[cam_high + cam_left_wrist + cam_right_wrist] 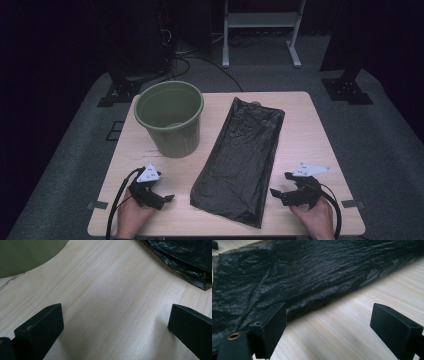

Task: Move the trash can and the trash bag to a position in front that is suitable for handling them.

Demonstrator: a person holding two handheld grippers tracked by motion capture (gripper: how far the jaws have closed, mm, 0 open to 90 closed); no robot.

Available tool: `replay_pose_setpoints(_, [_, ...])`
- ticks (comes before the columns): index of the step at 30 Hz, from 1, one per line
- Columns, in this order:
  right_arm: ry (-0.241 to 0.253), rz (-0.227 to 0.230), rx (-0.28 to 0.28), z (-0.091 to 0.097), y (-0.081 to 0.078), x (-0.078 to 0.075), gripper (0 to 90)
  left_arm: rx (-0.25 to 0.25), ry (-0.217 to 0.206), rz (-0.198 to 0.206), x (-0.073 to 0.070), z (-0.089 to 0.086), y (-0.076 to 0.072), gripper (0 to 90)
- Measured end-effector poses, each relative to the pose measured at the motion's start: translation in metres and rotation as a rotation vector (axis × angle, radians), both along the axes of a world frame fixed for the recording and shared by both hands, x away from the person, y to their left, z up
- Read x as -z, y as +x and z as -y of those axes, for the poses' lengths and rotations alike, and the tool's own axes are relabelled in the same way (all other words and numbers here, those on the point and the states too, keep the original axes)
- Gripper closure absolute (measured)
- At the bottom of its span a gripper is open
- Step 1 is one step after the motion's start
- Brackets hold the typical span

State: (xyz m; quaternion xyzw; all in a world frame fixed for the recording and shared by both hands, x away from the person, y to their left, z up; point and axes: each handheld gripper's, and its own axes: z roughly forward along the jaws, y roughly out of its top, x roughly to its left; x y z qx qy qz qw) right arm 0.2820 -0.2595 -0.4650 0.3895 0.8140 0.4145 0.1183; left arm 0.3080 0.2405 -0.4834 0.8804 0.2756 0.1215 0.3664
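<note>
We are holding the left claw (161, 199) and the right claw (280, 189) released, both lying empty on the worktop (310, 135). The black bag (240, 160) is lying flat between them, with the green bin (170, 120) standing just beside it.

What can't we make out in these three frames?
- Bin: floor half shadowed in the high view; cropped by the corner in the left gripper view.
- Black bag: which end is its mouth, since it lies flat and crumpled.
- Small tan thing behind the bag's far edge: mostly hidden, too small to identify.
</note>
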Motion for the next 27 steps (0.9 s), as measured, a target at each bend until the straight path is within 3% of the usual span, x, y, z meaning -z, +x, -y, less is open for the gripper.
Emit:
replay_pose_setpoints(3, [0.008,-0.006,-0.006,-0.004,0.001,0.000,12.1,0.000,0.000,0.000,0.000,0.000,0.000,0.0])
replay_pose_setpoints(9, [-0.029,-0.025,-0.032,-0.025,0.008,0.005,12.7,0.000,0.000,0.000,0.000,0.000,0.000,0.0])
replay_pose_setpoints(15, [-0.039,-0.030,-0.036,-0.032,0.010,0.008,14.8,0.000,0.000,0.000,0.000,0.000,0.000,0.0])
replay_pose_setpoints(18, [-0.062,-0.031,-0.024,-0.035,0.012,0.010,22.8,0.000,0.000,0.000,0.000,0.000,0.000,0.0])
replay_pose_setpoints(22, [-0.105,-0.014,-0.007,-0.039,0.011,0.011,41.5,0.000,0.000,0.000,0.000,0.000,0.000,0.0])
replay_pose_setpoints(23, [-0.105,-0.014,-0.007,-0.039,0.011,0.011,41.5,0.000,0.000,0.000,0.000,0.000,0.000,0.0])
replay_pose_setpoints(24, [-0.128,-0.006,0.002,-0.040,0.010,0.012,51.0,0.000,0.000,0.000,0.000,0.000,0.000,0.0])
replay_pose_setpoints(27, [-0.133,0.001,0.003,-0.039,0.010,0.012,65.9,0.000,0.000,0.000,0.000,0.000,0.000,0.0])
